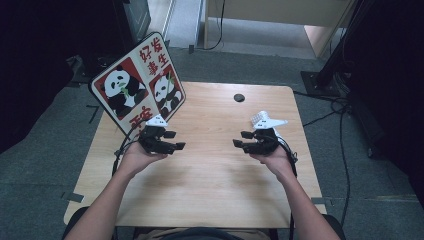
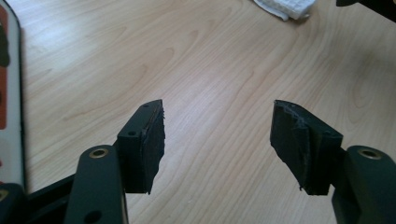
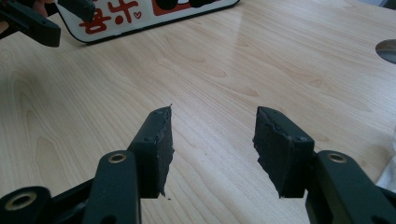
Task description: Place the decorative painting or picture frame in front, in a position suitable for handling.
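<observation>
A panda-print board (image 1: 137,87) with red characters lies tilted at the table's back left; its edge (image 2: 10,98) and lower part (image 3: 140,14) show in the gripper views. My left gripper (image 1: 175,140) is held just in front of it, open, with nothing between its jaws (image 2: 217,140). My right gripper (image 1: 239,140) faces it across the table's middle, also open and empty (image 3: 212,144). A white crumpled cloth (image 1: 258,118) lies behind the right gripper and appears again (image 2: 282,7) in the left gripper view.
The wooden table (image 1: 210,185) has bare room between and in front of the grippers. A small dark round hole (image 1: 239,97) sits near the back edge. Cables trail on the grey floor to the right (image 1: 330,112).
</observation>
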### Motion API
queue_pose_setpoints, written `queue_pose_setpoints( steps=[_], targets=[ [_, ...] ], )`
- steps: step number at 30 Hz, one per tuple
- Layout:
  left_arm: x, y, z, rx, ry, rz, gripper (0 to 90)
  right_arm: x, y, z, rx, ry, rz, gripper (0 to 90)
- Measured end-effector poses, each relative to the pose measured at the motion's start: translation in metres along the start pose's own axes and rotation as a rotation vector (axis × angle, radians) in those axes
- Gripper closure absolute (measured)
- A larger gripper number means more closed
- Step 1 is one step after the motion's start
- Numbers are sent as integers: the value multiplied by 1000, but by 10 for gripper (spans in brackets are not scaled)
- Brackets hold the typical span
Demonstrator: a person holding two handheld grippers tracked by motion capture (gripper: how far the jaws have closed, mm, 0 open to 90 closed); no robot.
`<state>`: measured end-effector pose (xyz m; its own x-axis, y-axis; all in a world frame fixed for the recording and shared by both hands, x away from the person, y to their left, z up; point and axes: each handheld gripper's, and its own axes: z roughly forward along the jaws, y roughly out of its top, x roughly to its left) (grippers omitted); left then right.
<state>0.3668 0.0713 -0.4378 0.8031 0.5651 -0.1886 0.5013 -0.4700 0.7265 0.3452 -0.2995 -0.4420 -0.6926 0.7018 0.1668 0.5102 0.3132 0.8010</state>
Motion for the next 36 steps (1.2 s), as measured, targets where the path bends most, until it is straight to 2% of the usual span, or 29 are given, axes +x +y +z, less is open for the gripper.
queue_pose_setpoints(
  steps=[3, 4, 10, 12, 16, 17, 21, 25, 26, 27, 31, 32, 36],
  targets=[
    [0, 0, 0, 1, 4, 17, 365, 0, 3, -1, 16, 4, -5, 462],
    [0, 0, 0, -6, -15, -1, 360, 0, 5, -1, 24, 6, -7, 457],
    [-1, 0, 0, -4, -45, -7, 352, 0, 7, 1, 41, 7, 0, 424],
    [-1, -1, -1, -3, -39, 2, 352, 0, 7, 0, 43, 6, 3, 424],
    [1, 0, -3, -8, -52, -22, 323, -1, 7, -1, 50, -3, 5, 423],
    [1, -1, -5, -11, -53, -20, 304, -1, 7, -1, 49, -3, 1, 420],
    [1, 0, -9, -15, -53, -7, 323, 1, 8, -2, 62, -12, -5, 422],
    [-2, 0, -11, -13, -43, 24, 332, 0, 7, -2, 63, -13, -16, 410],
    [-6, 0, -13, -22, -39, 43, 331, 0, 7, -2, 63, -14, -16, 409],
    [-6, 0, -13, -22, -39, 43, 331, 0, 7, -2, 63, -14, -16, 409],
    [-6, 0, -15, -24, -53, 22, 338, -2, 7, -4, 62, -19, -12, 406],
    [-3, -1, -16, -7, -62, 3, 341, -3, 8, -4, 61, -14, -14, 407],
    [-2, -4, -21, -10, -47, -3, 344, -5, 10, -4, 77, 1, -14, 411]
  ],
)
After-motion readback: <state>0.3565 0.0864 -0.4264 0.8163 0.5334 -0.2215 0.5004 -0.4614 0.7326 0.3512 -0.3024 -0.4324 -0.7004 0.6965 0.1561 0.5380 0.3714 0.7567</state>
